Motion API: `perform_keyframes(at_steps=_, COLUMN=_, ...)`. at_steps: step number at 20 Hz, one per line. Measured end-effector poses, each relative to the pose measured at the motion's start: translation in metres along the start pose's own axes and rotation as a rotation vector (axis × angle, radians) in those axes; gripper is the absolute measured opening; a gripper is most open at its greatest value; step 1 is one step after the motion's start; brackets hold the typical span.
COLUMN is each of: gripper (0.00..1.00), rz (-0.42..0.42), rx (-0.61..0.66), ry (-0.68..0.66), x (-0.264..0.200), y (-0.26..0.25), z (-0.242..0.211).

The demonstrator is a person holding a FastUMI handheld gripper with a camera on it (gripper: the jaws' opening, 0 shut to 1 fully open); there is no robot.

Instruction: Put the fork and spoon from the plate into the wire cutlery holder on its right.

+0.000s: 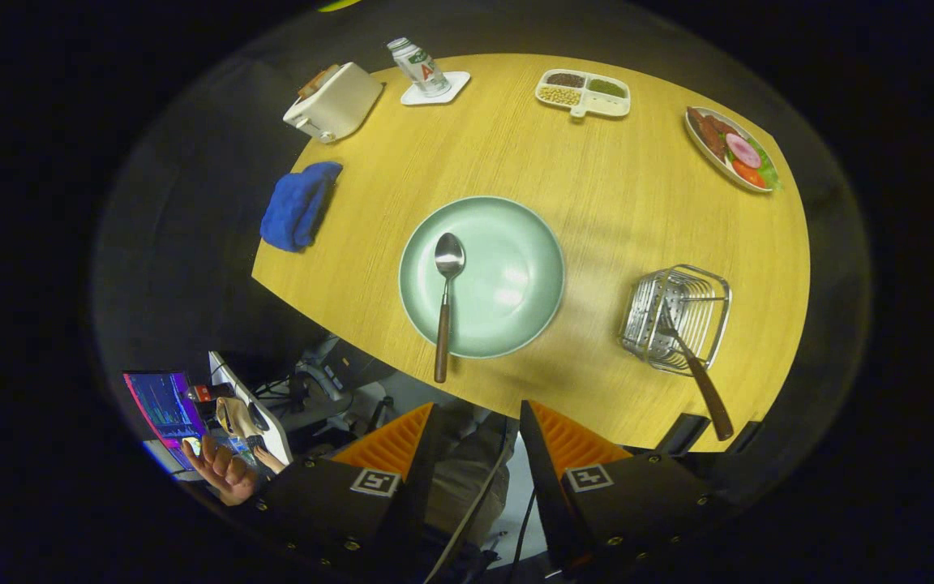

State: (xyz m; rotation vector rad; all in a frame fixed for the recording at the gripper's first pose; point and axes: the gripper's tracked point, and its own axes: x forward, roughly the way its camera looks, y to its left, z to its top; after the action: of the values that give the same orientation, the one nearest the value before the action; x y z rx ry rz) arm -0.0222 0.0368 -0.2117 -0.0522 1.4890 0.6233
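Fork [690, 357] already in wire holder [678, 316], handle sticking out toward the fingers. Spoon [445, 304] left on plate [516, 276], handle overhanging the near rim. Gripper [475, 438] held high above tabletop [597, 203], fingers apart, empty. Next, judged: descend, straddle spoon handle.

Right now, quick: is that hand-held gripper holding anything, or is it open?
Hand-held gripper: open, holding nothing; its orange fingers are spread apart, short of the spoon on the plate.
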Motion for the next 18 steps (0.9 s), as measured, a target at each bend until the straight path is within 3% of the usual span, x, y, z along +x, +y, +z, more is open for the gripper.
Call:
perform_keyframes(at_steps=6, gripper=0.6, rz=-0.016, rx=-0.034, ry=0.061, x=0.057, y=0.02, z=-0.009)
perform_keyframes(at_steps=18, gripper=0.6, rz=-0.01, rx=0.063, ry=0.147, x=0.136, y=0.034, z=-0.006)
